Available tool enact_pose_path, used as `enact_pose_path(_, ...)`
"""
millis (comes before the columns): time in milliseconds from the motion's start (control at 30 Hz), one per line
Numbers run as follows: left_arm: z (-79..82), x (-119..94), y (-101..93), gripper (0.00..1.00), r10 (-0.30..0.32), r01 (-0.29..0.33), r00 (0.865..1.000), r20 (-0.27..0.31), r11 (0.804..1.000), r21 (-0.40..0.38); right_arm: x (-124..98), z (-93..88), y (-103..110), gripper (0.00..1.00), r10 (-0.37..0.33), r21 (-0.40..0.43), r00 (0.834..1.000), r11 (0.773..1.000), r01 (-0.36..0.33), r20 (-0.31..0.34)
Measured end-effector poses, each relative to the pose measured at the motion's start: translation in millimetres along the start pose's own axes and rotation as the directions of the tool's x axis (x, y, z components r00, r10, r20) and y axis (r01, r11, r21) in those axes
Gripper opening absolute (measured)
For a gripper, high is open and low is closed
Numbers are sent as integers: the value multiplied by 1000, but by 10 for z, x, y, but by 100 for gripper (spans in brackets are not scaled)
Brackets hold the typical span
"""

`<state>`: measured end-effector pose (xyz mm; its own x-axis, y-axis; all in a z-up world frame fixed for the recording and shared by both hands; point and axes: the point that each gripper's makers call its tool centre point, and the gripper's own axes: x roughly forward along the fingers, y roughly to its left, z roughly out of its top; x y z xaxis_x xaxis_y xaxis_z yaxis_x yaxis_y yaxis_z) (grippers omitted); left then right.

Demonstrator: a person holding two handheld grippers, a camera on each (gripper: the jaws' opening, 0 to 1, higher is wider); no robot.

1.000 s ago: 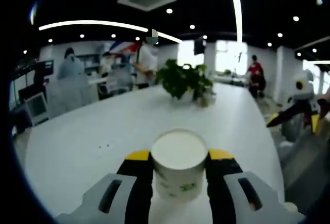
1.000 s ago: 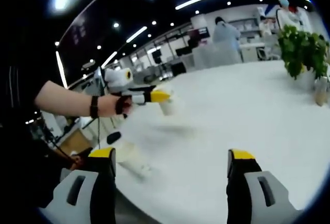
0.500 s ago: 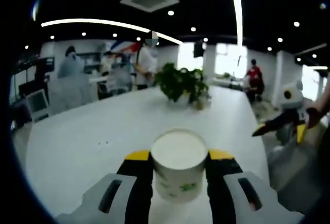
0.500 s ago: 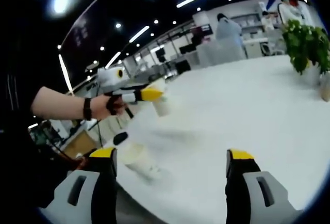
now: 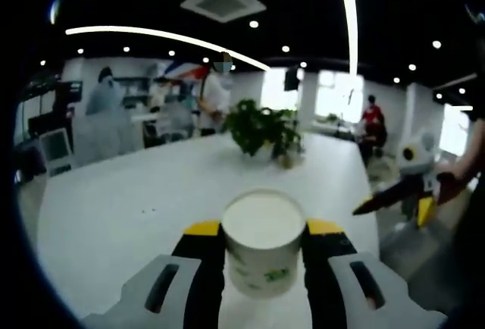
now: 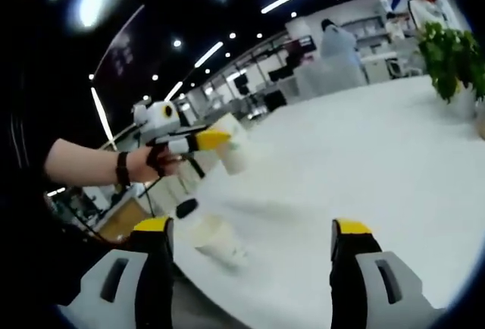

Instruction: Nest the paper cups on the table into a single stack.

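Cup [image 5: 264,244] sits pinched between the jaws of our left gripper [image 5: 263,230], its open mouth facing the camera, held above the white table [image 5: 121,208]. In the right gripper view, our right gripper [image 6: 251,230] has its jaws spread wide with nothing between them; a second cup [image 6: 214,239] stands near the table edge, just beside the left jaw. We see a potted plant [image 5: 263,127] farther along the table.

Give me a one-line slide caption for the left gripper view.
Left gripper clamps a white paper cup above the long white table, a green potted plant beyond.
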<state>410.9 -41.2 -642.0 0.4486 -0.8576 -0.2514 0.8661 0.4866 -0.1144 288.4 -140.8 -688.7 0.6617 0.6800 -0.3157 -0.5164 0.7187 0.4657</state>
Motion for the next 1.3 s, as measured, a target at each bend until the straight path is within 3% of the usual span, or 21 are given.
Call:
enact_pose_path(333,18,-53,-144,38,-22,23,1000,4,999,-35,-30,79,63,75,40,78,997,996,-44,58)
enact_pose_path(733,-40,-149,-337,38,-42,41,999,-13,998,-54,66,53,220,71,107,96,993,989,-112,58)
enact_pose_path(1300,17,-205,-623,38,-77,80,997,31,992,-94,230,99,442,63,200,120,977,971,-208,71)
